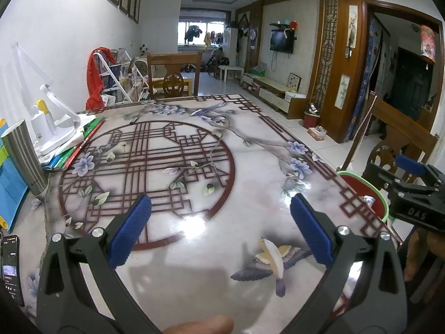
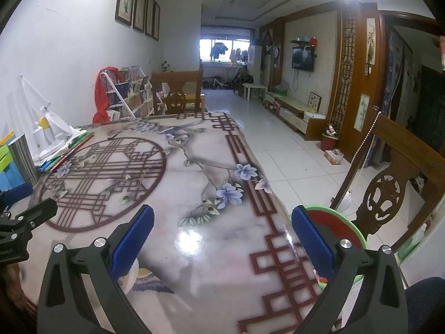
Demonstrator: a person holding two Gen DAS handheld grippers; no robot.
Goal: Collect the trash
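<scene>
Where the table [image 1: 244, 186] meets its left edge, entries begin:

1. Phone [image 1: 11, 267], dark, screen lit, lying flat at the near left corner.
2. Blue folder [image 1: 9, 192], just beyond the phone along the left edge.
3. Steel tumbler [image 1: 23, 158], ribbed, upright, just beside the folder.
4. Stack of books [image 1: 80, 144], red and green covers, at the far left corner; a white desk lamp [image 1: 52, 122] stands on top of it.
5. Left tongs [image 1: 219, 228], black arms with blue pads, spread wide and grasping nothing, held over the near edge with bare printed tabletop between the pads.
6. Pale curved scrap [image 1: 271, 256], white and yellow, lying on the printed bird by the near edge, just inside the right-hand pad of the left tongs and apart from it. In the right wrist view the scrap [image 2: 130, 275] is half hidden behind the left-hand pad there.
7. Red bin [image 1: 358, 192] with green rim, standing off the table against its right edge; a small pale bit lies inside, too small to identify.
8. Right tongs [image 2: 222, 236], same make, likewise spread wide and empty, over the near right corner, with the bin [image 2: 333, 222] just past the right-hand pad.
9. Carved wooden chair [image 2: 383, 194], beyond the bin, off the right edge.
</scene>
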